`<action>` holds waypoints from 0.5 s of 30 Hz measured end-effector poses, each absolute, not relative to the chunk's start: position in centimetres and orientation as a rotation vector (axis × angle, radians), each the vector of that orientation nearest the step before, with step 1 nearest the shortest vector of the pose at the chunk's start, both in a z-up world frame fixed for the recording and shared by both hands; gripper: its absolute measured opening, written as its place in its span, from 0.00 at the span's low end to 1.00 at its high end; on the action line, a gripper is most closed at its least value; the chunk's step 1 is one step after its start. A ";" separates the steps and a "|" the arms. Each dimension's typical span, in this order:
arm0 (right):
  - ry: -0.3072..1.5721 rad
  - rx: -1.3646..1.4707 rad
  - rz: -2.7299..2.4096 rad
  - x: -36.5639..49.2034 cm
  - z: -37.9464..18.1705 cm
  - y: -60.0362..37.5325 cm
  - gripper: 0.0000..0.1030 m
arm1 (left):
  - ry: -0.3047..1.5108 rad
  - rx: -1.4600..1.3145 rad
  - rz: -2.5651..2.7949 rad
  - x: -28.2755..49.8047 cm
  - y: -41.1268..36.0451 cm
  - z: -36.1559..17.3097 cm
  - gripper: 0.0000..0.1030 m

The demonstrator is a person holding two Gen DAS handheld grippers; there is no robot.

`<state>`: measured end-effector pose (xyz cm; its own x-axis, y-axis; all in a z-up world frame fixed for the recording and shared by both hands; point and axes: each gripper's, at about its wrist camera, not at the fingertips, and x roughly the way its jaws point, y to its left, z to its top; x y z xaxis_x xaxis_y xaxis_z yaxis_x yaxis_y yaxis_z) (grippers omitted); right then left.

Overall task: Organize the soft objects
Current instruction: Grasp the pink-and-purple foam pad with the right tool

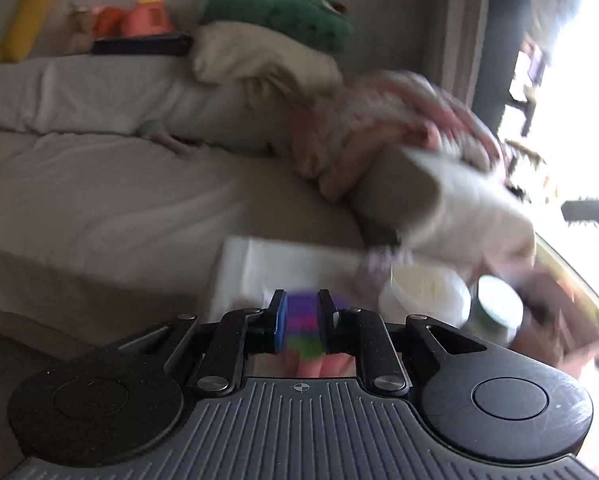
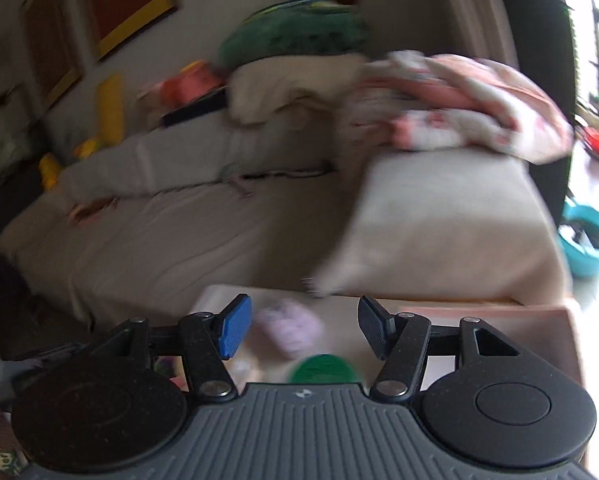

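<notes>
I note my left gripper (image 1: 302,326) clenched on a purple-and-green soft toy (image 1: 302,322), bottom centre of frame. My right gripper (image 2: 305,328) stands released, nothing between its pads.

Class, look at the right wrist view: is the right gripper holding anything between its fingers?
No: the right gripper stands open, its fingers apart and touching nothing.

Right tongs (image 2: 305,328) gape over a blurred lilac soft toy (image 2: 289,330).
</notes>
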<state>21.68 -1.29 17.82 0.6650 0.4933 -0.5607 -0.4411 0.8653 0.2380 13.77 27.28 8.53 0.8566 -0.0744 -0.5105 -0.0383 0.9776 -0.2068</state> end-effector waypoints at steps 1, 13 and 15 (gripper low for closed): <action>0.650 0.043 0.557 21.1 17.7 0.2 0.58 | 0.556 -0.210 -0.033 14.3 26.9 7.8 0.17; 0.661 -0.406 0.751 12.4 7.8 12.2 0.58 | 0.455 -0.433 -0.075 13.9 29.0 5.5 0.17; 0.672 -0.437 0.771 11.5 6.9 12.8 0.58 | 0.482 -0.450 -0.081 15.6 29.3 5.6 0.17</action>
